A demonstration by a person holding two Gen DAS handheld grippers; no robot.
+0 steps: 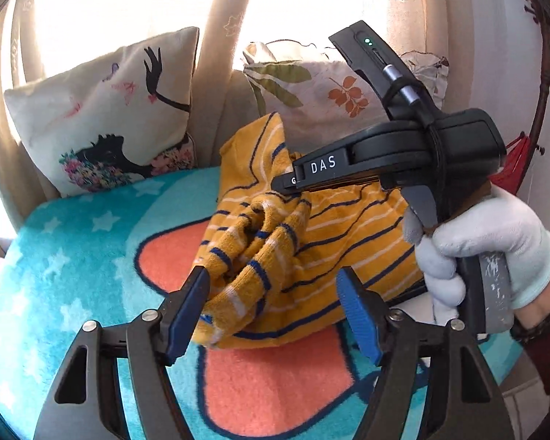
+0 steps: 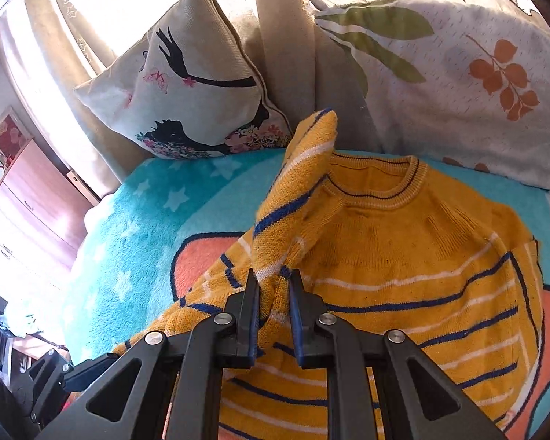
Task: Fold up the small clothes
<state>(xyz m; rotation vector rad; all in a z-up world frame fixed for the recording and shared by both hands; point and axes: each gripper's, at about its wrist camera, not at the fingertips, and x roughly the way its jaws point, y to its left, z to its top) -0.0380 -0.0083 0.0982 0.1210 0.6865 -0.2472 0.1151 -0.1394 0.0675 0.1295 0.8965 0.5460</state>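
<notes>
Pinching a sleeve of the yellow striped sweater [image 2: 403, 256], the right gripper [image 2: 274, 286] lifts it mid-frame; sweater lies on the teal star blanket [image 2: 135, 220]. Left gripper [image 1: 273, 293] jaws spread wide, sleeve fabric between them, lower centre.

Super bright daylight blows out the window behind beige curtains [image 1: 216, 36]. Two cushions lean against them: one with a black dancer print [image 2: 187, 88], one with orange and green leaves [image 2: 458, 73]. Below is a fuzzy turquoise blanket with white stars [image 1: 73, 242]. A reddish wooden cabinet [image 2: 29, 198] stands off left.
</notes>
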